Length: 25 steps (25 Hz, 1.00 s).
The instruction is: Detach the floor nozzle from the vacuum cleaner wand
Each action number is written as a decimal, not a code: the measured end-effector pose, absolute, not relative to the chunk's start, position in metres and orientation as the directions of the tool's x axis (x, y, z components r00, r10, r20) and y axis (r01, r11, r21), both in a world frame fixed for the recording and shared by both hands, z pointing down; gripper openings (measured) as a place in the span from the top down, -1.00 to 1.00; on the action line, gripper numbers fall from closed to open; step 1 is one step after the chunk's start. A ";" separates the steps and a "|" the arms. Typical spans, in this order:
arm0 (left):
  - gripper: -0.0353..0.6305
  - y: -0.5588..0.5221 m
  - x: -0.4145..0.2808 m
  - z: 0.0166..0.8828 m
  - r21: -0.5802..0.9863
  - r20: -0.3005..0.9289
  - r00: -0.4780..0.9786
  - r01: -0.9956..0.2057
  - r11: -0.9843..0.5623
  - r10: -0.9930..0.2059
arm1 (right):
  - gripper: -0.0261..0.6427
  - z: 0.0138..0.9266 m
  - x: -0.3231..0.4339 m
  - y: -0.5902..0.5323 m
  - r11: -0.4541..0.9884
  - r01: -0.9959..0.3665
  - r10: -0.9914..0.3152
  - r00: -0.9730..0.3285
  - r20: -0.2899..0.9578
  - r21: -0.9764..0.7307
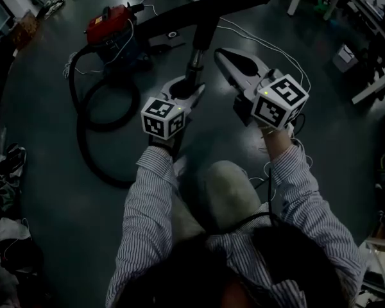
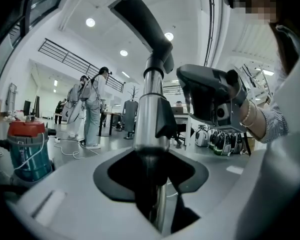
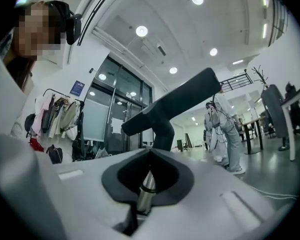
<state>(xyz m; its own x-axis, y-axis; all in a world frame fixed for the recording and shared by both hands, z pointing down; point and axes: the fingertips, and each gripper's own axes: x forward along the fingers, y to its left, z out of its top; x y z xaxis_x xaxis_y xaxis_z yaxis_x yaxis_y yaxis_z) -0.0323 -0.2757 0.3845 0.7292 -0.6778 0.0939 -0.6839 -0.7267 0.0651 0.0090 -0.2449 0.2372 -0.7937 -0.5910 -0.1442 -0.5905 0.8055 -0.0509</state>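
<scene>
The black floor nozzle point(image 1: 202, 8) lies across the floor at the top, joined to the metal wand point(image 1: 194, 61) by a black neck. My left gripper point(image 1: 190, 90) is shut on the wand just below that neck. In the left gripper view the wand point(image 2: 151, 119) rises out of the dark notch between the jaws of the left gripper point(image 2: 152, 176). My right gripper point(image 1: 223, 55) is shut with nothing in it, just right of the wand. In the right gripper view the right gripper point(image 3: 147, 176) faces the nozzle point(image 3: 175, 104). The wand point(image 3: 146, 190) shows through its notch.
The red and blue vacuum body point(image 1: 113, 27) stands at the upper left, and its black hose point(image 1: 90, 130) loops over the floor to my left. White cables point(image 1: 263, 43) run behind the nozzle. Desk legs point(image 1: 372, 88) are at the right. People point(image 2: 92, 109) stand far off.
</scene>
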 end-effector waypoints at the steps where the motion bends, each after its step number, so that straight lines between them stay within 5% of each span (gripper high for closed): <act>1: 0.37 -0.274 -0.030 0.385 0.061 0.099 0.733 -0.679 -0.731 -0.673 | 0.91 0.239 0.009 -0.245 0.807 -0.588 -0.590 -0.795 -0.142 -0.059; 13: 0.37 -0.270 -0.016 0.396 0.040 0.114 0.732 -0.679 -0.733 -0.672 | 0.91 0.252 0.024 -0.261 0.789 -0.591 -0.613 -0.776 -0.150 -0.170; 20: 0.37 -0.265 -0.012 0.404 0.039 0.131 0.738 -0.671 -0.741 -0.662 | 0.35 0.253 0.026 -0.266 0.789 -0.568 -0.604 -0.787 -0.126 -0.236; 25: 0.37 -0.263 -0.012 0.409 0.038 0.137 0.747 -0.660 -0.750 -0.651 | 0.31 0.252 0.021 -0.277 0.779 -0.562 -0.610 -0.783 -0.124 -0.278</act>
<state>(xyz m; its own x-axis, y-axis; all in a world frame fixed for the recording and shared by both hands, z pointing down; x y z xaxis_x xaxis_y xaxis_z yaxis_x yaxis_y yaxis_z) -0.0119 -0.2629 0.4093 0.7471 -0.6506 0.1366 -0.6602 -0.7502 0.0375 0.0205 -0.2766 0.2521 -0.7828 -0.6098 -0.1240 -0.5625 0.7786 -0.2782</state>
